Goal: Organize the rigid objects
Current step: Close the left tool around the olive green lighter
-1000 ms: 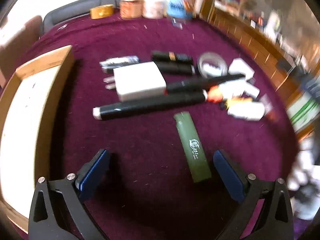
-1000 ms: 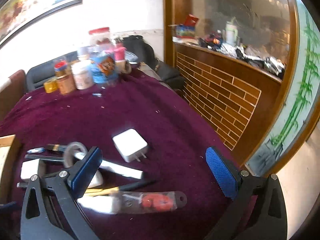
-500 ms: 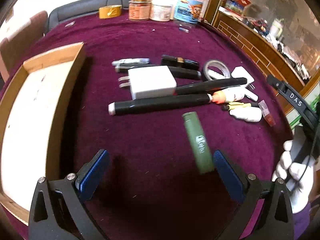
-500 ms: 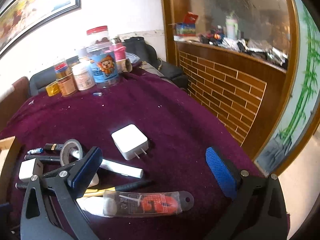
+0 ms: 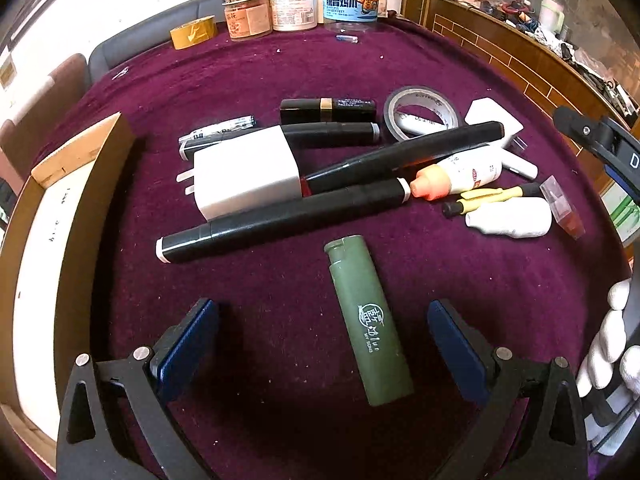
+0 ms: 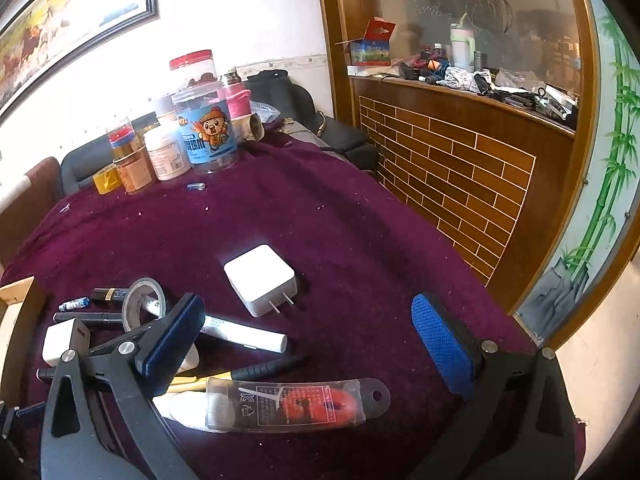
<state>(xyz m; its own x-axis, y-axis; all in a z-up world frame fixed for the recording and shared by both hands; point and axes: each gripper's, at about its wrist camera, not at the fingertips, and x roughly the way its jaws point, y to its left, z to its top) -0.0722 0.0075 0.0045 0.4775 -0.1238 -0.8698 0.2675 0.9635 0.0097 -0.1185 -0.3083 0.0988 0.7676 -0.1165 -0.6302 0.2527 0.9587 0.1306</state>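
My left gripper [image 5: 320, 344] is open and empty, low over the purple cloth, with a green lighter [image 5: 368, 320] lying between its fingers. Beyond it lie long black markers [image 5: 284, 220], a white charger [image 5: 248, 176], a tape roll [image 5: 420, 112], a glue bottle [image 5: 460, 172] and a white bottle [image 5: 512, 222]. A wooden tray [image 5: 52, 216] stands at the left. My right gripper [image 6: 312, 344] is open and empty above a clear packet with a red item [image 6: 296, 404]. A second white charger [image 6: 260, 278] lies ahead of it.
Jars and tubs [image 5: 292, 4] and a yellow tape roll [image 5: 194, 32] stand at the table's far edge. A brick-pattern wooden counter [image 6: 460, 168] runs along the right. The right gripper's frame [image 5: 600, 140] shows at the right of the left wrist view.
The left gripper has moved back over the lighter, which now lies between its fingers nearer the view's bottom. The right gripper has barely shifted. Both stay open.
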